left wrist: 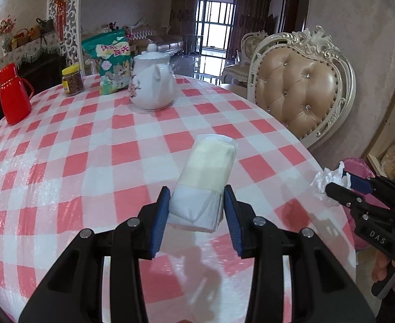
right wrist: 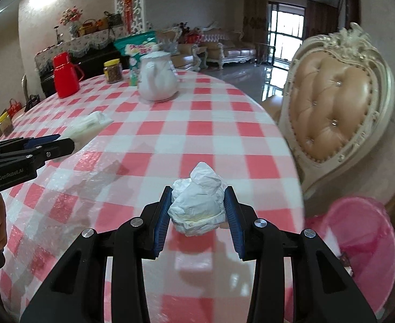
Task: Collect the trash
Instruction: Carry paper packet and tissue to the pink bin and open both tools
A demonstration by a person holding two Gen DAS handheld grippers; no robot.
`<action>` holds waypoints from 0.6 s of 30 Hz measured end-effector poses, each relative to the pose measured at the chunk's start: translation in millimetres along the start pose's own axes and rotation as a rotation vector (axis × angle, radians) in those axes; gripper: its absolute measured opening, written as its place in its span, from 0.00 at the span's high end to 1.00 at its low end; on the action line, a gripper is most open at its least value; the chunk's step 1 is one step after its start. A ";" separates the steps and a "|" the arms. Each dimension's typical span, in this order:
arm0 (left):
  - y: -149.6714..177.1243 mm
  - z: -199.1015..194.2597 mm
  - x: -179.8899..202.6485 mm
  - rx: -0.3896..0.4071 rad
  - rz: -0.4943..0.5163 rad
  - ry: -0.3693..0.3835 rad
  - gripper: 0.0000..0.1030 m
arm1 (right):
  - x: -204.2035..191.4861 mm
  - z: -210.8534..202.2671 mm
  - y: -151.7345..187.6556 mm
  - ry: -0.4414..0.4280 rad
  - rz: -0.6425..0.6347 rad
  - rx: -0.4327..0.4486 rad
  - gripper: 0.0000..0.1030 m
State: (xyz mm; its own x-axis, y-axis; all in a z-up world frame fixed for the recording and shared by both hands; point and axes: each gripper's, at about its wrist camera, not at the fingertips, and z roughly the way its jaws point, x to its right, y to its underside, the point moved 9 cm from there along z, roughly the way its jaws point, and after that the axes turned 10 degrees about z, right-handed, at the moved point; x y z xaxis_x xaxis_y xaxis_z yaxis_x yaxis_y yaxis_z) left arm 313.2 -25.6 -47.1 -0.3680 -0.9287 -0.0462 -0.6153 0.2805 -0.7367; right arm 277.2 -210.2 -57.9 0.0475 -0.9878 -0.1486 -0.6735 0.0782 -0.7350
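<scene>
I'm holding the left gripper (left wrist: pixel 196 204) around the near end of a flat tissue pack (left wrist: pixel 207 177); the blue pads are sitting at both of its sides, touching or nearly so, and the pack is lying on the checked tablecloth (left wrist: pixel 89 161), stretching away from me. My right gripper (right wrist: pixel 198 207) is pinching a crumpled paper wad (right wrist: pixel 197 202) between its pads, held half-closed by the wad's bulk and hanging above the cloth near the table's right edge.

Only the right view is showing the pink bin (right wrist: pixel 359 242) beyond that edge, low and just right of the wad. It is also catching the left gripper (right wrist: pixel 57 141) from the side with the pack (right wrist: pixel 89 123) ahead of its tips. The left view is showing the right gripper (left wrist: pixel 343 181) side-on, the wad (left wrist: pixel 329 177) white at its tips, over the table rim.

Farther out, a teapot (left wrist: pixel 151 80), a snack bag (left wrist: pixel 111 62), a jar (left wrist: pixel 72 80) and a red flask (left wrist: pixel 14 94) are standing along the far side, well apart from both grippers. A padded chair (right wrist: pixel 337 107) is crowding the right edge beside the bin. The cloth between the grippers is lying open.
</scene>
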 end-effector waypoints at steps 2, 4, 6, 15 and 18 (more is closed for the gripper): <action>-2.9 -2.7 11.0 0.005 0.010 0.007 0.62 | 14.3 -6.5 1.2 0.012 0.014 0.006 0.63; -6.6 -6.9 25.2 0.014 0.027 0.015 0.62 | 26.4 -11.1 2.6 0.025 0.026 0.010 0.63; -9.3 -10.2 39.5 0.022 0.039 0.028 0.62 | 39.9 -16.1 4.7 0.039 0.037 0.013 0.63; -17.3 -12.3 108.0 0.036 0.072 0.096 0.62 | 95.2 -42.3 11.5 0.091 0.092 0.035 0.63; -21.1 -11.7 133.3 0.040 0.083 0.119 0.62 | 116.1 -51.9 15.4 0.107 0.116 0.043 0.63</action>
State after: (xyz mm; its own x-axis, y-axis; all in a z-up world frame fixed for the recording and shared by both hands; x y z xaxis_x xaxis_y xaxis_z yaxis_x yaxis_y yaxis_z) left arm 269.0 -152.5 -29.8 -0.4982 -0.8665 -0.0294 -0.5518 0.3430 -0.7601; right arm 234.0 -330.6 -52.2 -0.1096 -0.9802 -0.1647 -0.6378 0.1964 -0.7447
